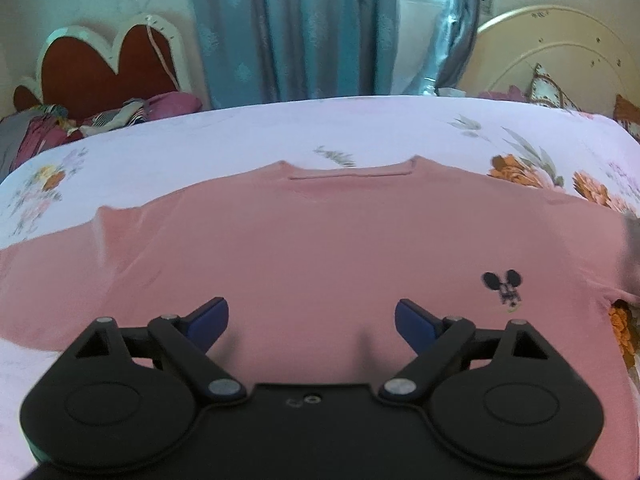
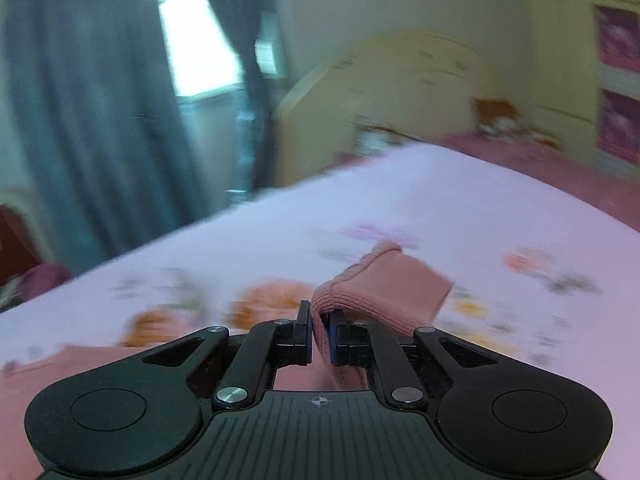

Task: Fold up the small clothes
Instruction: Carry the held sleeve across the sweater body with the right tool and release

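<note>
Bed (image 1: pixel 248 136) with a flowery sheet holds a pink shirt (image 1: pixel 320 248), spread flat. Left gripper (image 1: pixel 311 320) hovers over it, jaws wide apart, holding nothing. Right gripper (image 2: pixel 320 332) pinches the sleeve cuff (image 2: pixel 360 280). The sleeve fold looks under way; next, lay it across the shirt. No boxes or baskets show.

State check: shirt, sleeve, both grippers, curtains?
pink sweatshirt: spread flat on the floral bedsheet, front up, unfolded
right sleeve cuff: lifted off the sheet, pinched
left gripper: open, over the lower body, holding nothing
right gripper: shut on the cuff; view motion-blurred
curtains: mostly drawn, gap at the window
</note>
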`<action>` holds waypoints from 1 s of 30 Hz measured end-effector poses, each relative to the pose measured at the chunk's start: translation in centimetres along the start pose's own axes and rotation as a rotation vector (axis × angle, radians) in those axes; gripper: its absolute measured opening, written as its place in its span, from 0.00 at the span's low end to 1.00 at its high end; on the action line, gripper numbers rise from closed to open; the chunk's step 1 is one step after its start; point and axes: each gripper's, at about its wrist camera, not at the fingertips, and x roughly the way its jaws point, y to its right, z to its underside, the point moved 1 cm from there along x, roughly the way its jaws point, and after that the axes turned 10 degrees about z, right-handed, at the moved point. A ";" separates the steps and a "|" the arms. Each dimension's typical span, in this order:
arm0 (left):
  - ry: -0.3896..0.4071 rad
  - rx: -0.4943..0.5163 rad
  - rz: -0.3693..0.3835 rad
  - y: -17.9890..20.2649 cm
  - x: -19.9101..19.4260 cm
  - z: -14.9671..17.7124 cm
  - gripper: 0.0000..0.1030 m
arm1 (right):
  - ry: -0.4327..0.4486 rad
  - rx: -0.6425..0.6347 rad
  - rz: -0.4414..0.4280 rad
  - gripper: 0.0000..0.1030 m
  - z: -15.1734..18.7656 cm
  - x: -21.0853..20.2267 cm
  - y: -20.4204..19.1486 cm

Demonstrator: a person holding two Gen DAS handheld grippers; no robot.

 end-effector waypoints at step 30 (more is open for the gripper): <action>0.018 0.145 0.273 0.3 2.6 -0.1 0.84 | -0.145 -0.252 -0.289 0.85 11.4 -6.2 -17.7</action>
